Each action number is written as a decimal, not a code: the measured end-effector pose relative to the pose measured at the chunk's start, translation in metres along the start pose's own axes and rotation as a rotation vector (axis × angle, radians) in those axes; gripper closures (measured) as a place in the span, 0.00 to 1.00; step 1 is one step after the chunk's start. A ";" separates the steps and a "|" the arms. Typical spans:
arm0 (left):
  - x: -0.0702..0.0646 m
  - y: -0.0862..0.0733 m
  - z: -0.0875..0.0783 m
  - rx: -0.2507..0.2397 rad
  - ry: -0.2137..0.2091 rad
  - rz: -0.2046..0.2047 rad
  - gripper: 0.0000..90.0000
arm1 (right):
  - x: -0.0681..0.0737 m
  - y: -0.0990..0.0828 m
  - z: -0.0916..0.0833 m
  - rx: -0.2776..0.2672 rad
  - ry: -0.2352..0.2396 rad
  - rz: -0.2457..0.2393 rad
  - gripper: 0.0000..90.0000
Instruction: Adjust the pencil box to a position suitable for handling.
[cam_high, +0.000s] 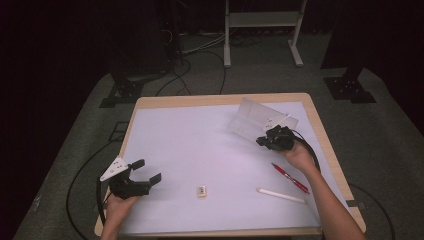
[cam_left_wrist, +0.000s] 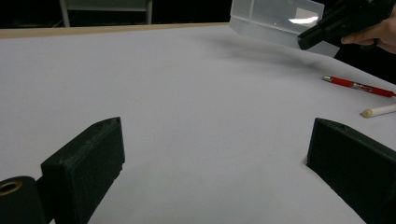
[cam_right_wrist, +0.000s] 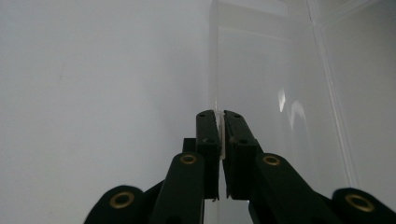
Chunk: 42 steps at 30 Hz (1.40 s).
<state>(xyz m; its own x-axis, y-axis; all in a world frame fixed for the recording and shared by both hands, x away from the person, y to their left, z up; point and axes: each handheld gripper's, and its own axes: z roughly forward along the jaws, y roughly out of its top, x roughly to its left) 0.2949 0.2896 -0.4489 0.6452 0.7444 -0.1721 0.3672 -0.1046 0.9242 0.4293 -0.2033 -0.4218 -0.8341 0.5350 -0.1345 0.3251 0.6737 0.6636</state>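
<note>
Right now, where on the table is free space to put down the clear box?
The wide bare patch lies between the left gripper and the clear box, across the white mat. It is crowded near the front right: eraser, red pen, white stick.

- clear box: see-through plastic, glossy, with glints of light
- tabletop: pale wood edge under a smooth matt white sheet
- right hand-held gripper: matt black, slightly grainy plastic, brass-coloured rivets
</note>
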 end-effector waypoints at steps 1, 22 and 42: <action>0.000 0.000 0.000 0.000 0.000 -0.001 0.04 | 0.002 0.001 -0.001 -0.004 0.007 -0.006 0.95; 0.000 0.000 0.000 -0.007 -0.005 -0.004 0.04 | 0.051 0.029 -0.008 -0.053 0.102 -0.157 0.95; 0.002 0.001 -0.002 -0.014 -0.005 -0.010 0.04 | 0.084 0.039 0.008 -0.066 0.210 -0.237 0.95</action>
<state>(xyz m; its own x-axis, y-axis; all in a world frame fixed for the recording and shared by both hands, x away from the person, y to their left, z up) 0.2952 0.2919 -0.4482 0.6449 0.7419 -0.1833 0.3647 -0.0880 0.9269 0.3754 -0.1285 -0.4132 -0.9591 0.2457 -0.1407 0.0871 0.7289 0.6790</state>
